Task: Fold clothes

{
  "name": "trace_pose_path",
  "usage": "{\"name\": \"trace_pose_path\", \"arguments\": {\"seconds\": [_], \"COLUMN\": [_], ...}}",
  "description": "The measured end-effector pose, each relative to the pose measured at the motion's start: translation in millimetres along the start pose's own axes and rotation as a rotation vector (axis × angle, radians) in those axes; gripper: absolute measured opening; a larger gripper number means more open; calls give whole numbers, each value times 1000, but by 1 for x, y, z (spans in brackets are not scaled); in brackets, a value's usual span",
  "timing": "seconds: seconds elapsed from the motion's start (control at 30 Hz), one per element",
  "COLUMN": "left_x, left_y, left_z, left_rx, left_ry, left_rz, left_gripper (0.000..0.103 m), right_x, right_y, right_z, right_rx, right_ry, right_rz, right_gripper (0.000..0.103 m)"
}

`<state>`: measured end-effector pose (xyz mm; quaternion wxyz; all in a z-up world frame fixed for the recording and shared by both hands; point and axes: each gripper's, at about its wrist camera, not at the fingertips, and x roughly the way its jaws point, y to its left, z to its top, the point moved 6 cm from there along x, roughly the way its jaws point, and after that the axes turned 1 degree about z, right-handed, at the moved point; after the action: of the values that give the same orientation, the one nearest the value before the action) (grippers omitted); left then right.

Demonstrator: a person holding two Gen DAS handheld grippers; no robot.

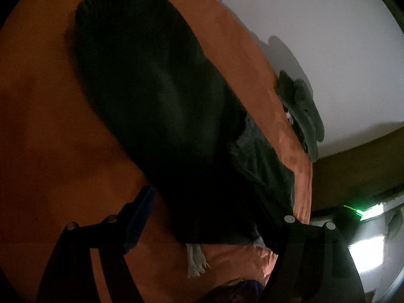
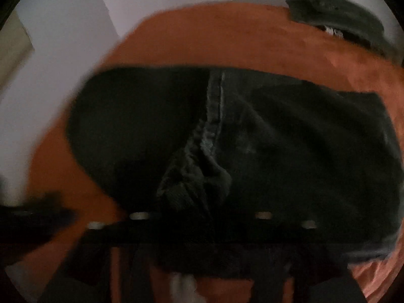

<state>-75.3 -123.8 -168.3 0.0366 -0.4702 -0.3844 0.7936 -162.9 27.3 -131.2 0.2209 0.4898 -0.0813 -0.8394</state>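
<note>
A pair of dark pants (image 1: 156, 96) lies stretched out on the orange sheet (image 1: 45, 131), its ribbed cuff at the far end. The waist end with a white drawstring (image 1: 195, 262) lies between the fingers of my left gripper (image 1: 207, 217), which is open; the blue pad (image 1: 140, 214) rests on the sheet. In the right wrist view the dark pants (image 2: 290, 136) fill the middle, with a seam running down to a bunch of waist fabric (image 2: 197, 184). My right gripper (image 2: 200, 202) is at that bunch, but its fingers are lost in the dark and blur.
A grey garment pile (image 1: 300, 116) sits at the sheet's far edge, and the same grey pile (image 2: 335, 12) shows at the right wrist view's top right. A pale wall (image 1: 315, 25) stands behind. A green light (image 1: 358, 211) glows low on the right.
</note>
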Motion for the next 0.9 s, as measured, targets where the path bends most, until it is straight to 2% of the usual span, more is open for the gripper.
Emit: {"name": "trace_pose_path", "arguments": {"seconds": [0.07, 0.1, 0.17, 0.23, 0.3, 0.37, 0.57, 0.7, 0.8, 0.9], "left_x": [10, 15, 24, 32, 47, 63, 91, 100, 93, 86], "left_y": [-10, -16, -31, -45, -56, -61, -48, -42, -42, -43], "left_z": [-4, -5, -8, -12, -13, -14, -18, -28, -28, -28], "left_rx": [30, 49, 105, 146, 187, 226, 263, 346, 345, 344], "left_ry": [34, 50, 83, 104, 133, 162, 125, 113, 108, 103], "left_rz": [2, 4, 9, 7, 22, 51, 185, 259, 240, 220], "left_gripper": [77, 77, 77, 77, 77, 77, 76, 73, 73, 73], "right_x": [-40, -59, -96, -110, -109, -104, -78, -56, -52, -62], "right_y": [-13, -26, -54, -89, -118, -148, -202, -212, -219, -205], "right_z": [3, 3, 1, 2, 0, -4, -29, -50, -55, -44], "right_rx": [23, 38, 66, 88, 131, 207, 382, 420, 508, 481], "right_ry": [-59, -96, -180, -212, -201, -197, -130, -49, -18, -54], "right_rz": [50, 45, 7, -91, -138, -138, -124, -181, -177, -206], "right_gripper": [59, 59, 59, 59, 59, 59, 59, 59, 59, 58]}}
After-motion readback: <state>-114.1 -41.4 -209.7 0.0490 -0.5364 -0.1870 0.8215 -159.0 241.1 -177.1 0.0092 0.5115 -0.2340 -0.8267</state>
